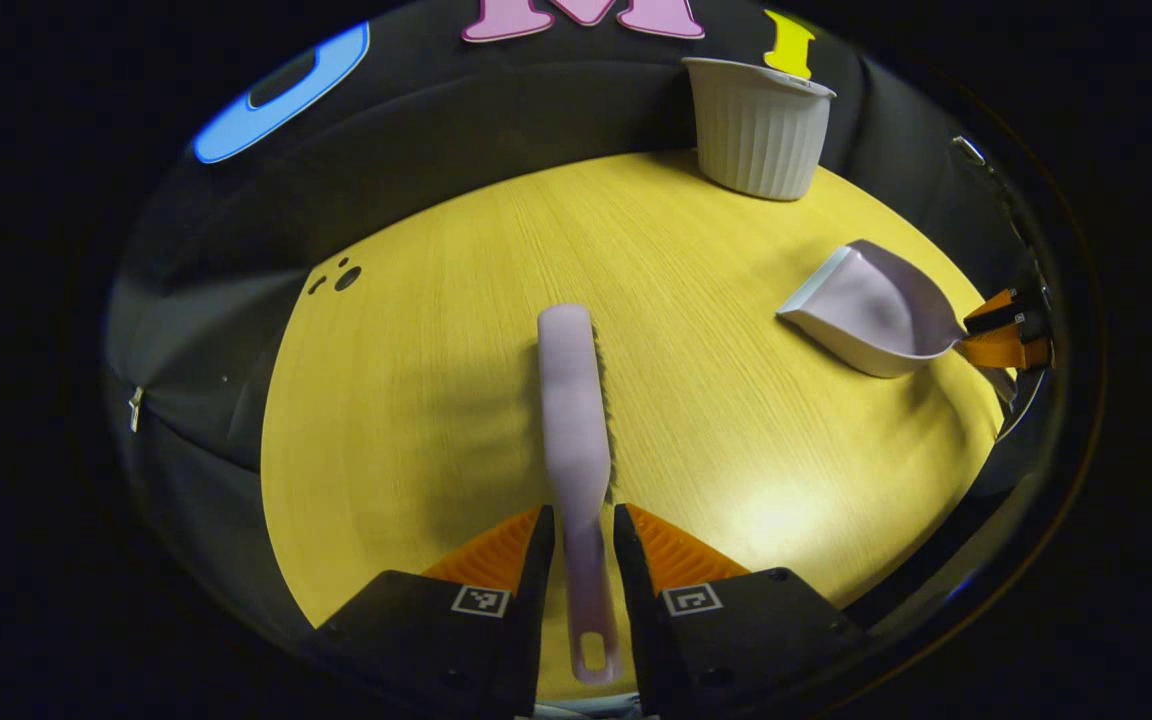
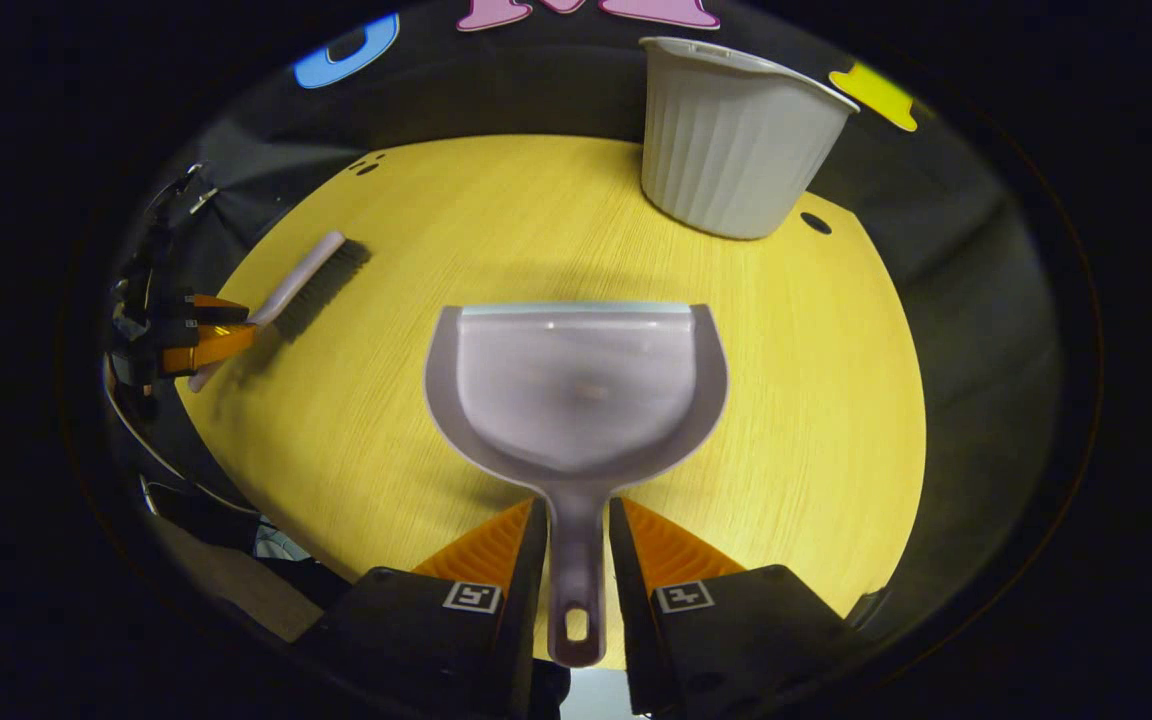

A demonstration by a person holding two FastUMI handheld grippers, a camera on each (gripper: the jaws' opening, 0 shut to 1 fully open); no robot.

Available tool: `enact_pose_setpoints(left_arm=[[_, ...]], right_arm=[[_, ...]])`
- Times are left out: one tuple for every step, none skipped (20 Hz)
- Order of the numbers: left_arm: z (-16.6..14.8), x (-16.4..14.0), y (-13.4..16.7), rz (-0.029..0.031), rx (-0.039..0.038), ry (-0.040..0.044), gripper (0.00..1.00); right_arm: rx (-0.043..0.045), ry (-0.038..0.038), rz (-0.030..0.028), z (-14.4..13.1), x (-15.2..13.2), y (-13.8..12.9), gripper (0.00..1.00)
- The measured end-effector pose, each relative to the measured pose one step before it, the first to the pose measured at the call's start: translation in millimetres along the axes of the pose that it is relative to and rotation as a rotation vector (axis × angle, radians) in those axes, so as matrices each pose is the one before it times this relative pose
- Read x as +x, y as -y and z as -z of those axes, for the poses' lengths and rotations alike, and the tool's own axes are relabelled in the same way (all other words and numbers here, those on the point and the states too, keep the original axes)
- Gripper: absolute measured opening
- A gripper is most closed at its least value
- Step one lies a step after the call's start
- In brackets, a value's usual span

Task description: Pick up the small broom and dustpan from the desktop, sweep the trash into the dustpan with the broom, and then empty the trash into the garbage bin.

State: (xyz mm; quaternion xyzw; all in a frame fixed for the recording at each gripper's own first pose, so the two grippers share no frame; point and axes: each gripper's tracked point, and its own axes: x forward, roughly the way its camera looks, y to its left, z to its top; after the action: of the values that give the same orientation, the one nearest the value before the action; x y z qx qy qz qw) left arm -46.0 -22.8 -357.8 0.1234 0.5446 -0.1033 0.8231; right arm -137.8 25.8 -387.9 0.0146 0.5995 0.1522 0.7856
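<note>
In the left gripper view, my left gripper is shut on the handle of the pale lilac broom, which points away over the yellow table with its bristles turned right. My right gripper is shut on the handle of the matching dustpan, whose open mouth faces the white ribbed garbage bin. The right gripper view has the broom at far left in the left gripper. The dustpan shows at right in the left gripper view, held by the right gripper.
The bin stands at the table's far edge against the black cloth wall. Small dark spots mark the tabletop near its far left rim, and another spot lies beside the bin. The round table drops off on all sides.
</note>
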Motion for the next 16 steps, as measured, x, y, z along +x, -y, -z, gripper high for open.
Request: enact_pose_setpoints(left_arm=[[-5.22, -8.0, 0.06, -0.00534, -0.01074, 0.02378, 0.41], [-6.75, -8.23, -0.17, -0.00785, -0.0109, 0.02807, 0.41], [-8.4, -8.83, -0.37, -0.01004, -0.01345, 0.0352, 0.41], [-11.94, -8.46, 0.59, -0.00553, -0.0163, 0.04193, 0.41], [-14.32, -10.5, 1.82, -0.00453, -0.01854, 0.04623, 0.41], [-14.54, -9.26, 1.29, -0.00466, -0.02013, 0.04801, 0.41], [-16.96, -9.23, -0.4, -0.00358, -0.01957, 0.05363, 0.41], [-19.32, -7.8, 1.89, 0.00085, -0.01999, 0.0579, 0.41], [-20.11, -7.7, 2.5, 0.00589, -0.02097, 0.05731, 0.41], [-21.98, -4.97, 2.9, 0.00585, -0.01715, 0.05128, 0.41], [-22.71, -9.92, 2.7, -0.00498, -0.00992, 0.06205, 0.41], [-19.18, -7.39, -0.36, -0.00603, -0.00143, 0.04759, 0.41], [-19.9, -6.58, 0.27, -0.00246, -0.00357, 0.04829, 0.41], [-23.16, -3.81, 4.95, 0.00297, -0.00971, 0.061, 0.41], [-13.32, -2.23, 2.68, -0.00407, -0.0074, 0.04094, 0.41], [-15.05, -3.22, -0.07, -0.00815, -0.00235, 0.04145, 0.41]], right_arm=[[0.00354, 0.0326, -0.00065, -7.82, -8.71, -0.83, 0.41], [0.00445, 0.03727, -0.00177, -11.41, -9.71, -0.53, 0.41], [0.00778, 0.04599, -0.00829, -11.48, -9.97, -1.37, 0.39], [0.00901, 0.049, -0.01061, -15.53, -9.85, -2.11, 0.41], [0.0106, 0.05004, -0.01068, -15.41, -9.8, -2.31, 0.41], [0.00924, 0.05034, -0.00845, -14.81, -7.79, -2.73, 0.41], [0.00769, 0.04786, -0.00437, -14.66, -7.26, -0.77, 0.41], [0.00788, 0.04785, -0.00524, -16.17, -7.34, -2.37, 0.41], [0.00147, 0.04351, 0.00109, -15.03, -5.6, -0.52, 0.41], [-0.00538, 0.03813, 0.00511, -14.83, -5.76, 0.99, 0.4], [-0.01149, 0.04387, 0.0138, -16.54, -6.45, 1.91, 0.41], [-0.01067, 0.03716, 0.00723, -15.59, -6.03, -0.32, 0.41], [-0.00999, 0.03399, 0.00162, -13.84, -3.96, -0.57, 0.41], [-0.01752, 0.05623, 0.00772, -22.34, -8.09, 0.11, 0.41], [-0.01411, 0.04793, 0.00593, -13.24, -6.93, 1.15, 0.39], [-0.01806, 0.04875, 0.00782, -16.77, -5.19, 1.01, 0.41]])
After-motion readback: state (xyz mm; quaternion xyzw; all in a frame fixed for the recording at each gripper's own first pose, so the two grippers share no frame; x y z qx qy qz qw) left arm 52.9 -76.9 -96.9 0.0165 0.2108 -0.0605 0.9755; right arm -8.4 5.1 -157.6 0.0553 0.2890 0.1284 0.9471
